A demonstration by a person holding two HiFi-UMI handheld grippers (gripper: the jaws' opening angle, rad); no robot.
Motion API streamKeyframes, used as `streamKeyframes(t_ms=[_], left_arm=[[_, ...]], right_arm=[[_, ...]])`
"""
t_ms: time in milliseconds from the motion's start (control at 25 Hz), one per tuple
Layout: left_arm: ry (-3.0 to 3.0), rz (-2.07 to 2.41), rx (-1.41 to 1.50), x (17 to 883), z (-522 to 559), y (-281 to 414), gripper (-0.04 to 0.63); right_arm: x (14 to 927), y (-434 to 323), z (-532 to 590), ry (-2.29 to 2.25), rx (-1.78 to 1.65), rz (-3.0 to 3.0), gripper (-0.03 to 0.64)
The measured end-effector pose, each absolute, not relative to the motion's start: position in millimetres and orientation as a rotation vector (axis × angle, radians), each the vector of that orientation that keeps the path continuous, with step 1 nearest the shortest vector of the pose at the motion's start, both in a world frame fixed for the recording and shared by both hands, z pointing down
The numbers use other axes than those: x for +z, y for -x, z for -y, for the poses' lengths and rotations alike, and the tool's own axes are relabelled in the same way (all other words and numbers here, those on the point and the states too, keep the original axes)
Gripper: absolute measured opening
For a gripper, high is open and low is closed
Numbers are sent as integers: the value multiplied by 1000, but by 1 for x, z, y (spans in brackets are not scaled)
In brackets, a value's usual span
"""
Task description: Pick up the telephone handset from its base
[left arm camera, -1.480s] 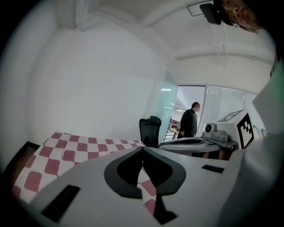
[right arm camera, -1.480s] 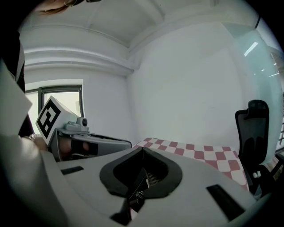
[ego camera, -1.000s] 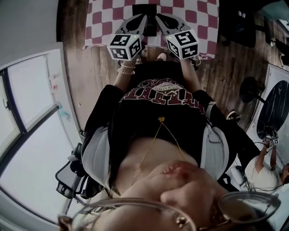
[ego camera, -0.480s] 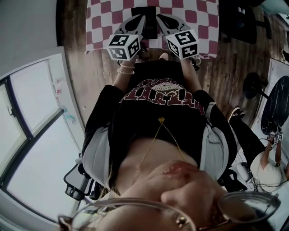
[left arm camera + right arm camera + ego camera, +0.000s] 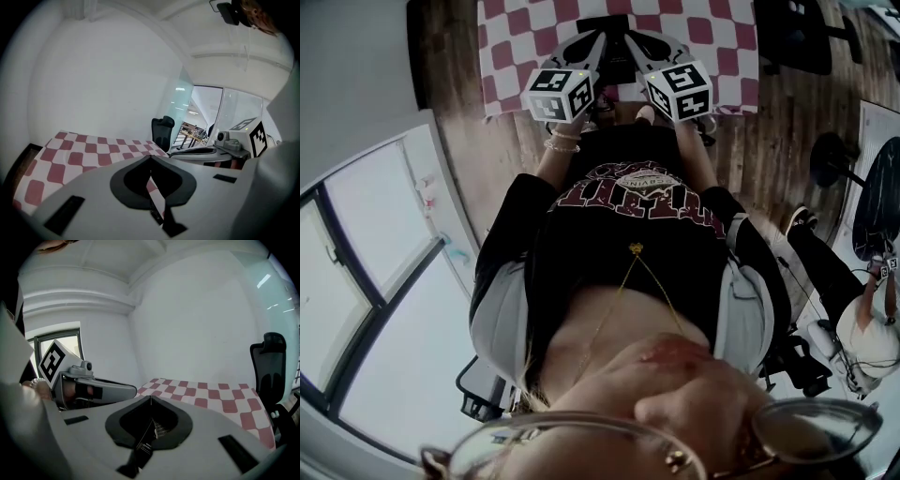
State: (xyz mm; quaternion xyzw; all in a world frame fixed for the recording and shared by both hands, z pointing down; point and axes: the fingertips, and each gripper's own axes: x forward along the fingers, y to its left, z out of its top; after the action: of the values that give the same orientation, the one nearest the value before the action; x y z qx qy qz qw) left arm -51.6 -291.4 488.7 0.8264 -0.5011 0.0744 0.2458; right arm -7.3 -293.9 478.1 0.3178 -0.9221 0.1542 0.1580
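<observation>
Cloth (image 5: 511,58) looms larger; left tongs (image 5: 600,45), right tongs (image 5: 630,44) shut, empty, edged forward.

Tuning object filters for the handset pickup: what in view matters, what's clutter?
Job: left gripper, jaws shut; right gripper, jaws shut; red-and-white checked tablecloth; black boxy object on it, possibly the telephone.
Clutter: black high-backed office chair; large glass window.

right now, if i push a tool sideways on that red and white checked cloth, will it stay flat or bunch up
Probably floppy: the checked cloth looks like a thin sheet, its near edge slightly wavy in the head view. It lies smooth in the left gripper view, so a sideways push would likely bunch or drag it.
</observation>
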Motion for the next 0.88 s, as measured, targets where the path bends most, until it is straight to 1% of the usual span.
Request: streamKeyframes(t_ms=[880], left_arm=[[-2163,1228,261,545,276,64,11]], right_arm=[[536,16,280,-938,506,2478,18]])
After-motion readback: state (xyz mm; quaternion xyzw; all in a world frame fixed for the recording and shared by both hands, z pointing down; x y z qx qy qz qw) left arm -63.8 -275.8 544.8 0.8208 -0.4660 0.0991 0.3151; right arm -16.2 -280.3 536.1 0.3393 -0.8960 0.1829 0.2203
